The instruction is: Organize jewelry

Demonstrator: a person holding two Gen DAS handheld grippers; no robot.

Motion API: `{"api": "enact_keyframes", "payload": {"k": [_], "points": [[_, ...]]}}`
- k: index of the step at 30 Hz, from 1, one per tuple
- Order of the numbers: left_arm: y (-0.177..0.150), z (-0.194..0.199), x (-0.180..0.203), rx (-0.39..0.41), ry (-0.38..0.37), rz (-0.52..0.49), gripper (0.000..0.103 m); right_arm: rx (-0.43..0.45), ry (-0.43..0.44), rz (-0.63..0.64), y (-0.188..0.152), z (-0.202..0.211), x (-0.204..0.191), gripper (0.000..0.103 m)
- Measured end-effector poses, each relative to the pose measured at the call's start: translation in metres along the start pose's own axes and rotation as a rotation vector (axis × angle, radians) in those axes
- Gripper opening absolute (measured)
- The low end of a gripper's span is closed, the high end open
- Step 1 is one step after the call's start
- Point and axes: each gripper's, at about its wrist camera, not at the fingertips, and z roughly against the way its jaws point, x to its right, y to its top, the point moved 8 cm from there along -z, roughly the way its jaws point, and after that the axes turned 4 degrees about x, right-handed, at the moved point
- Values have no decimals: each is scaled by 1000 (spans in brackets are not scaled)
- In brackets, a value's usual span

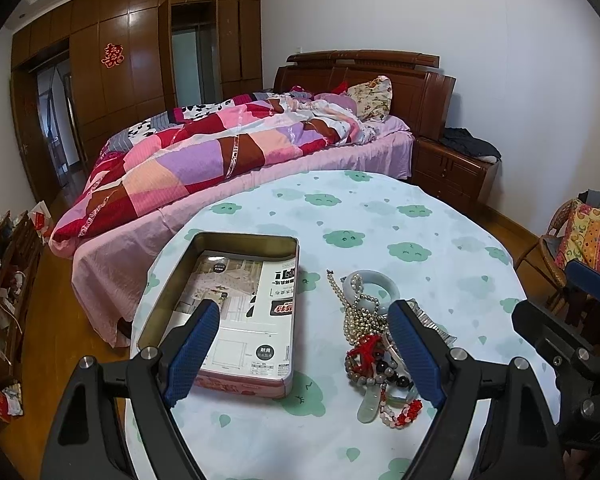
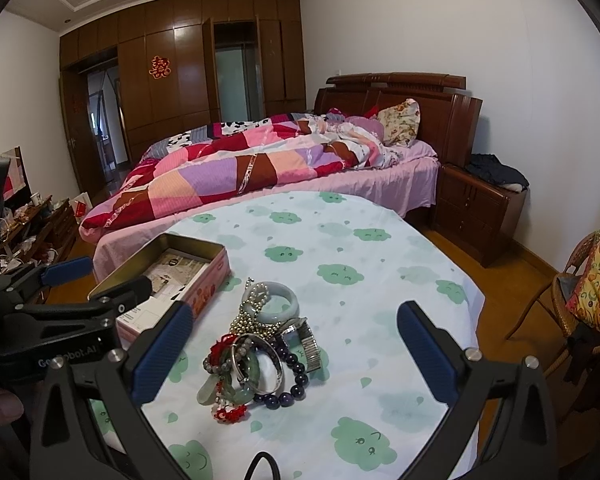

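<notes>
Black plastic left gripper (image 1: 304, 346) and right gripper (image 2: 296, 354), ribbed blue finger pads (image 2: 162, 354), silver screws at pivots, white lettering at 9 o'clock.

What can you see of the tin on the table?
The tin is a shallow rectangular metal box, lid off, with rounded corners, a dull gold inside and pink printed outer walls. It lies flat on the cloud-print cloth, left of the jewelry pile and apart from it. A printed paper sheet lines its floor; no jewelry is inside. The open left tool hangs over its near end.
</notes>
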Motion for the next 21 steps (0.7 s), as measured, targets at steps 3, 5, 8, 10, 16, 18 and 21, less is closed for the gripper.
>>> {"api": "enact_keyframes", "payload": {"k": [3, 5, 8, 10, 16, 18, 21], "points": [[0, -1, -1, -1, 1, 2, 86, 0, 1, -2, 0, 0, 0, 103], [1, -1, -2, -2, 1, 3, 86, 0, 0, -1, -1, 0, -1, 103], [1, -1, -3, -2, 2, 4, 86, -2, 1, -1, -1, 0, 0, 103], [2, -1, -4, -3, 3, 7, 86, -1, 2, -3, -1, 0, 0, 103], [2, -2, -6, -6, 8, 8, 86, -2, 2, -5, -1, 0, 1, 103], [2, -2, -5, -5, 6, 8, 86, -3, 3, -5, 0, 0, 1, 103], [2, -2, -6, -5, 6, 8, 86, -2, 2, -6, -1, -1, 1, 103]]}}
